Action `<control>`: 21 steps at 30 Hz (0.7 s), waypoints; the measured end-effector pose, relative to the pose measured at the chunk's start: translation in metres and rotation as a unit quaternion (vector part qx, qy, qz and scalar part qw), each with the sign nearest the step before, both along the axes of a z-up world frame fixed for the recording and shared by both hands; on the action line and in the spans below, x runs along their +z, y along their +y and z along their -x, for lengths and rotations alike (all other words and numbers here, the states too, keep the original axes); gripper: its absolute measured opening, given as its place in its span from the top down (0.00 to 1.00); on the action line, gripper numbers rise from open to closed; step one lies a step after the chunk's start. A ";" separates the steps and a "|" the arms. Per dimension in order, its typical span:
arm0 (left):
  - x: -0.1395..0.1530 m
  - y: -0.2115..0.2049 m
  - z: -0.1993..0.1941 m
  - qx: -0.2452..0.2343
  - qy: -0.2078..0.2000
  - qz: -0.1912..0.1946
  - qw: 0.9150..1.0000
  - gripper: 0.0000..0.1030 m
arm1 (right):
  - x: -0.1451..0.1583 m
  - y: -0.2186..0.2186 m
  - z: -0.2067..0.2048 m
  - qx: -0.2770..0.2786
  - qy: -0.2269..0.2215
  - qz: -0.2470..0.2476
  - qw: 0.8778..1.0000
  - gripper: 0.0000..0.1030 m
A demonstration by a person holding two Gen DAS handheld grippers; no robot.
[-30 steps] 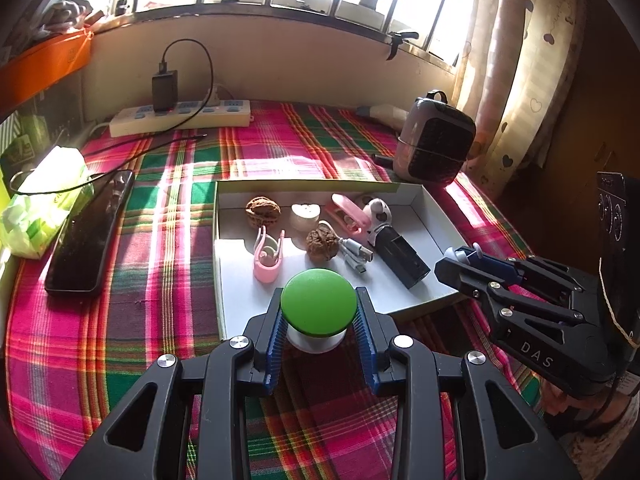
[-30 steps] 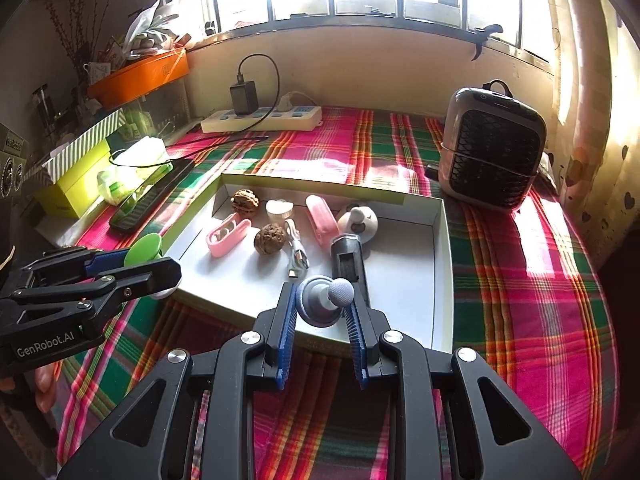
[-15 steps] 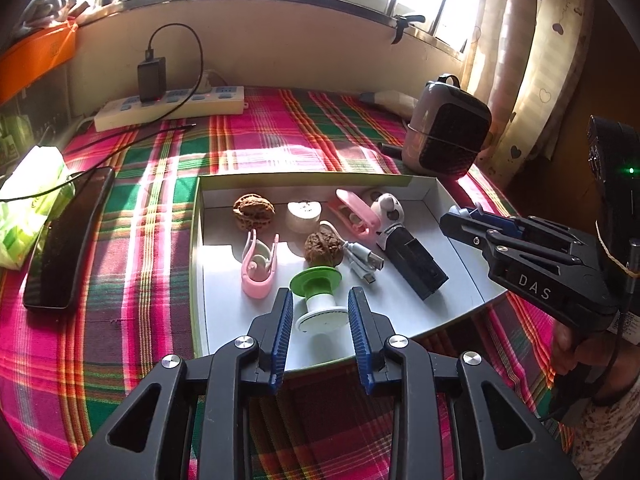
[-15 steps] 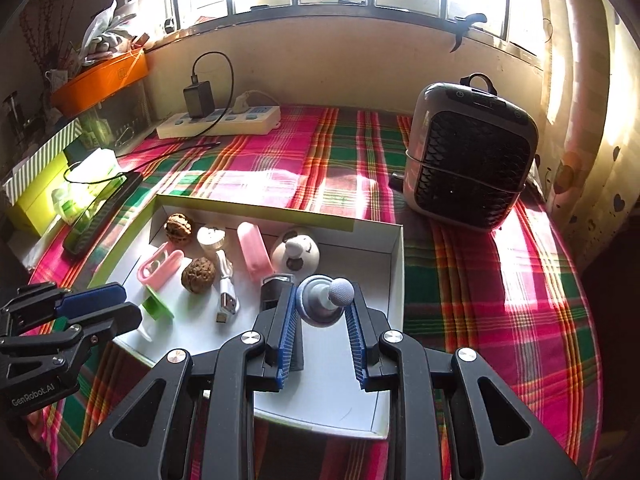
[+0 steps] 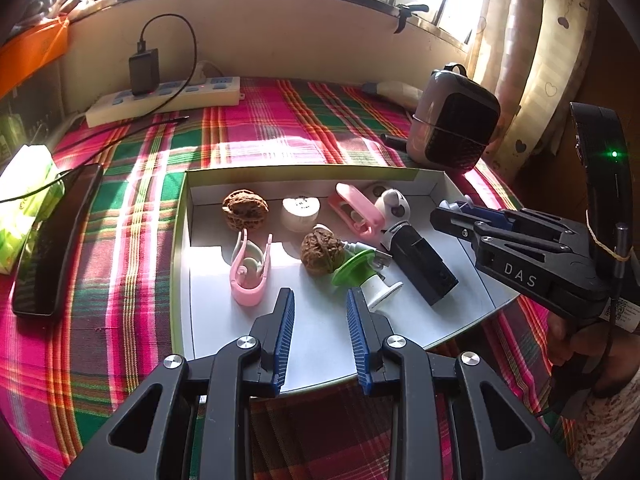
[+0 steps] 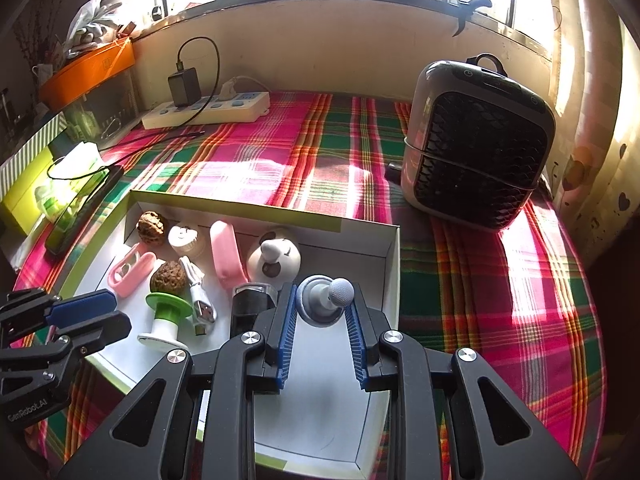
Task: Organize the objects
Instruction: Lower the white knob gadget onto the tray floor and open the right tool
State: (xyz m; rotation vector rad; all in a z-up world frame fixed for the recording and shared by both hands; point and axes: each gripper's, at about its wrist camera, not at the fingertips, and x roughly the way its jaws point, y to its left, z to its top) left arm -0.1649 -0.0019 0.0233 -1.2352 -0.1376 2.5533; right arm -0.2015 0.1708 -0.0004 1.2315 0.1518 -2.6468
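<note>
Right claw (image 6: 322, 322): clamped on the grey knob piece (image 6: 326, 300), held over the white box (image 6: 390, 252) near its 3 o'clock wall. Left claw (image 5: 320, 320): jaws have just been closing, nothing between them; the green spool (image 5: 362, 276) lies tipped inside the box at its 1 o'clock. Step in hand: placing the grey piece. The next move calls for lowering into the bare floor beside the black block (image 6: 250, 308), clear of the wall. Outside the box, the plaid surface (image 6: 480, 280) offers open room at 3 o'clock.

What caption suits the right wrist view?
Right gripper holds a grey knob above the white box.
</note>
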 end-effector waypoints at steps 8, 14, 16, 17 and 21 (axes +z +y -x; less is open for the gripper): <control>-0.002 0.004 0.000 -0.003 -0.003 0.000 1.000 0.76 | -0.008 0.000 0.006 0.002 -0.013 -0.004 1.000 0.75; -0.004 0.004 -0.001 -0.003 -0.006 0.000 1.000 0.76 | -0.013 0.002 0.008 0.002 -0.020 -0.002 1.000 0.75; -0.004 0.005 0.000 -0.004 -0.007 0.000 1.000 0.76 | -0.014 0.000 0.009 0.004 -0.022 -0.004 1.000 0.75; -0.004 0.005 0.000 -0.003 -0.007 0.000 1.000 0.76 | -0.014 0.000 0.009 0.004 -0.022 -0.005 1.000 0.75; -0.004 0.005 -0.001 -0.002 -0.009 -0.001 1.000 0.76 | -0.015 0.000 0.008 0.004 -0.024 -0.003 1.000 0.75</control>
